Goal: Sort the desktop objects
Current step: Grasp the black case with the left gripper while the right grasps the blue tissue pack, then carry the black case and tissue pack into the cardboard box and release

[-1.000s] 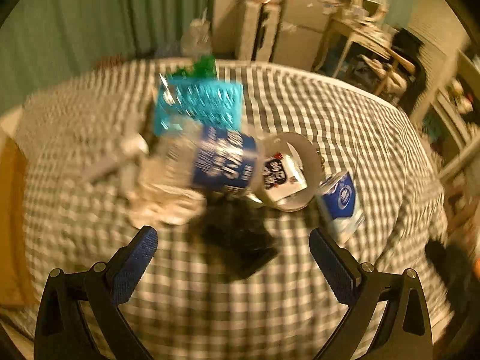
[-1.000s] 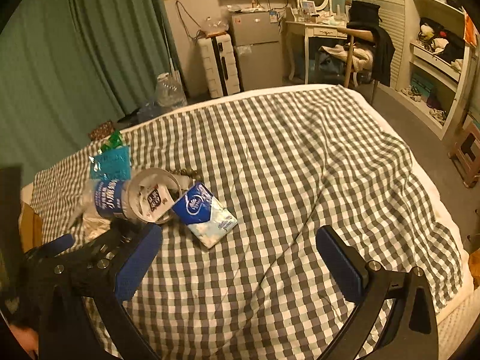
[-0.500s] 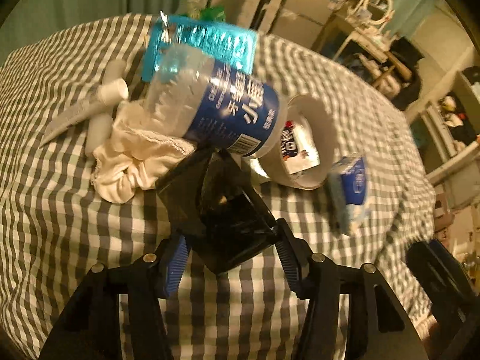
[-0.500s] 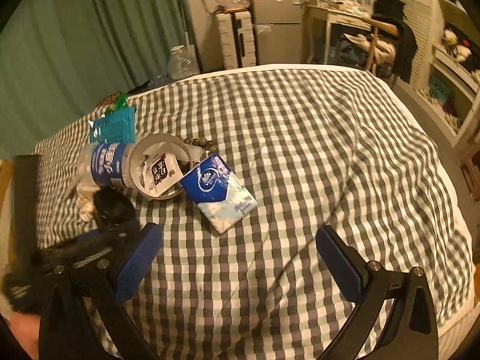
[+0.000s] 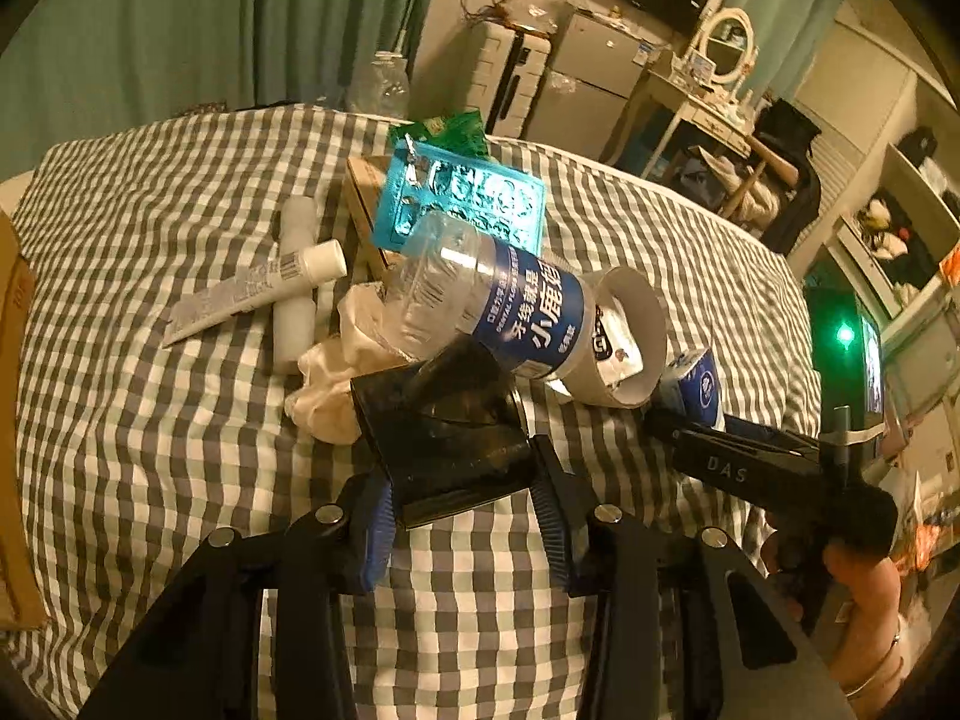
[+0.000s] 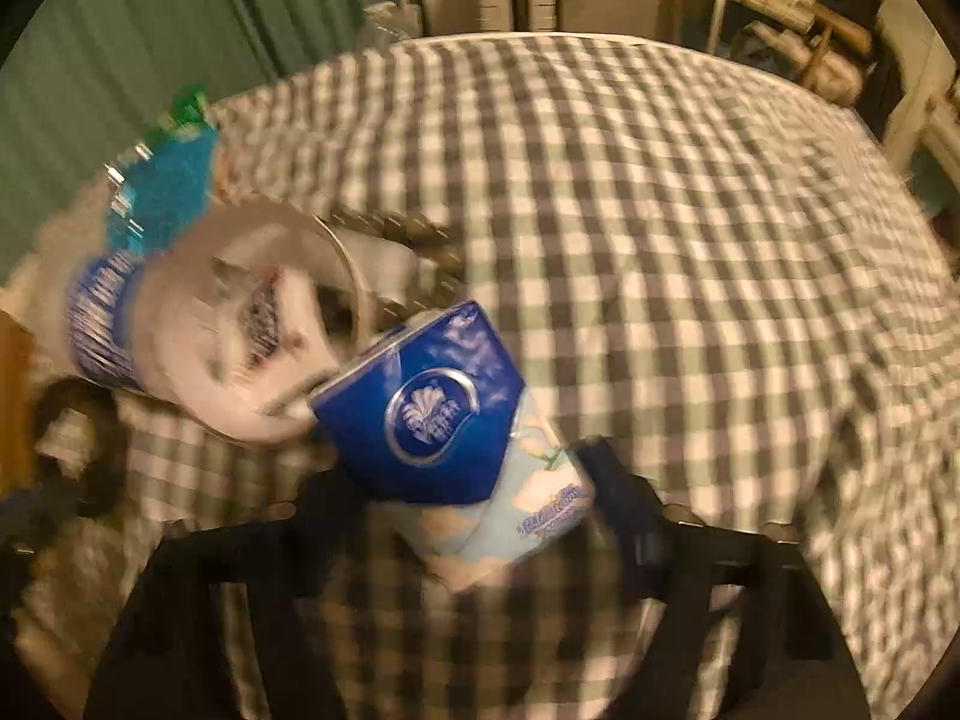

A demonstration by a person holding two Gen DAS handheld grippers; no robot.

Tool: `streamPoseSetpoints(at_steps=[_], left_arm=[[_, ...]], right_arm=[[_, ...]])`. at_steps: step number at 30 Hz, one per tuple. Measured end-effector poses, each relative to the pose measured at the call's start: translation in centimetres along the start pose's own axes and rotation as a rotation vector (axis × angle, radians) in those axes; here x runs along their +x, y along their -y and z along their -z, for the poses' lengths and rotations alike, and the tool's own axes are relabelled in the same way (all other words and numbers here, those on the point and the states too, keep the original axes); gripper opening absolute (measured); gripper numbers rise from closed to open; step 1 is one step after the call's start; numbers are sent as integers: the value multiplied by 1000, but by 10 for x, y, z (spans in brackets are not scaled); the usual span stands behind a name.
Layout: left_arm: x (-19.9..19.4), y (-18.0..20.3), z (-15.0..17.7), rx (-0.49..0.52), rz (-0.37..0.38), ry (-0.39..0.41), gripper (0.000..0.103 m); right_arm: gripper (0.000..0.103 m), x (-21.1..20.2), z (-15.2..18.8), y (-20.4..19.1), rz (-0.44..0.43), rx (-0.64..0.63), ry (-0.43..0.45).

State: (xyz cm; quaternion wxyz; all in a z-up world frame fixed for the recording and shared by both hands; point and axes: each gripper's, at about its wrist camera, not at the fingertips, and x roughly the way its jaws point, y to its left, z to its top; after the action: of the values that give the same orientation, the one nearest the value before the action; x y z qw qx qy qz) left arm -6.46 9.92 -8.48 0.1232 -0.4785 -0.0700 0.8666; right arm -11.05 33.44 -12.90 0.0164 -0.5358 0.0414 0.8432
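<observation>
1. The left gripper (image 5: 462,516) has just been closing; its pads now press both sides of a black box (image 5: 444,450) on the checked bedcover (image 5: 150,450).
2. The right gripper (image 6: 474,534) has just been narrowing around the blue tissue pack (image 6: 444,420); blur hides contact.
3. A tape roll (image 5: 630,348) rings a small packet; a bottle (image 5: 480,300) lies against it.
4. The bedcover's right half is open.
5. Only the left view shows the tubes (image 5: 294,276).
</observation>
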Motion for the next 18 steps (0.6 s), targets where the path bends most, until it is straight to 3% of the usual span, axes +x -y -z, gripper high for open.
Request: streamPoseSetpoints(at_steps=[6,12,18], left_arm=[[-8,-1,-2,-11,16,12,39],[-35,-7,2,-11,29,46,38],[-71,-24,0,-47,11,95,38]], right_arm=[[61,-28,25,-1,-23,9,1],[61,-94,35,-2,-50,35,112],[61,-152,46,-23,-130,22,198]])
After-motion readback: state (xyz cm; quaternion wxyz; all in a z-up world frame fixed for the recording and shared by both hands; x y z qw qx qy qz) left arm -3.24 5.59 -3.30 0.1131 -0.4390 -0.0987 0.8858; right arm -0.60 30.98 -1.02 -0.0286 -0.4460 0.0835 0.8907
